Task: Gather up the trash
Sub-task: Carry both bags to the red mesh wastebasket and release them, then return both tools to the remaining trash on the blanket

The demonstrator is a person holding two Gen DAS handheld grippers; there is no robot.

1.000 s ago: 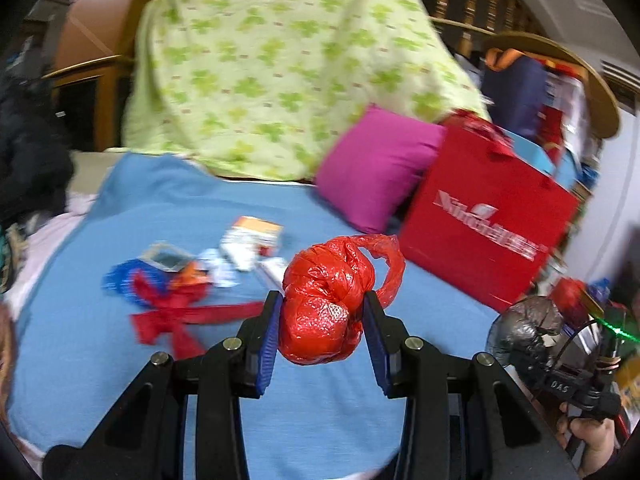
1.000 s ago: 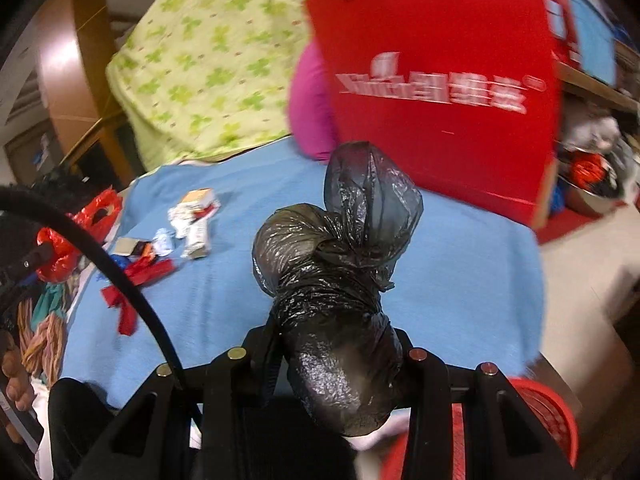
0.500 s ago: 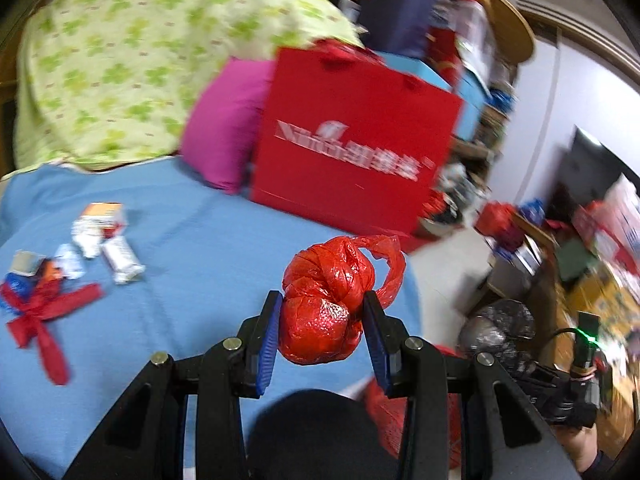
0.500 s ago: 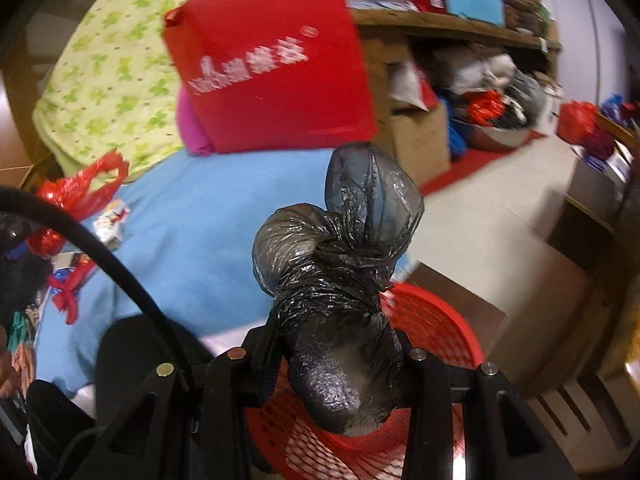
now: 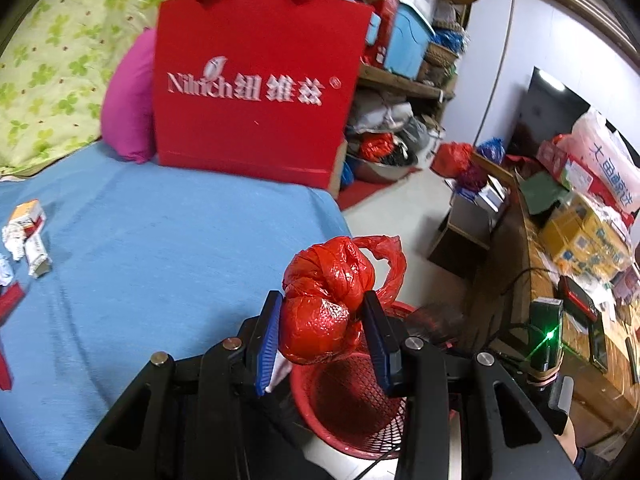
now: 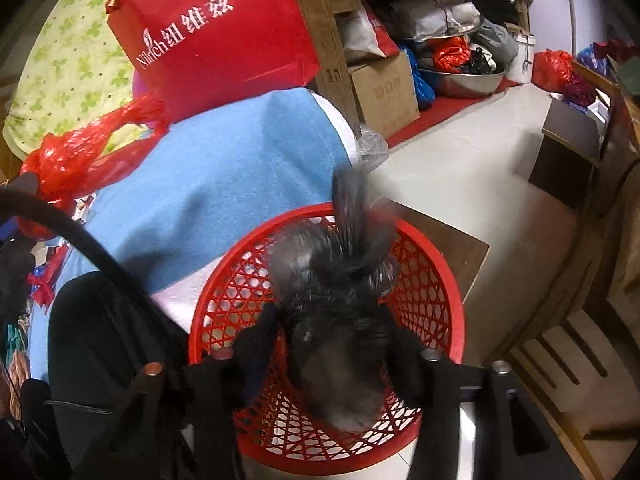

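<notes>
Blue-covered bed (image 5: 168, 232) bearing a red gift bag (image 5: 256, 92); red mesh basket (image 6: 432, 280) on the floor beside it. Left gripper (image 5: 324, 332), angled downward, clamps a knotted red trash bag (image 5: 328, 300) above the basket. Right gripper (image 6: 332, 356) jaws are opening; the blurred black trash bag (image 6: 340, 320) lies between them over the basket.

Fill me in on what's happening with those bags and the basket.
A person is clearing trash with a handheld tool in each hand. The right tool is over the red basket on the floor, its jaws opening around the knotted black bag, which looks blurred, apparently dropping in. The left tool grips a knotted red bag above the basket's edge. More scraps lie on the blue bedcover.
</notes>
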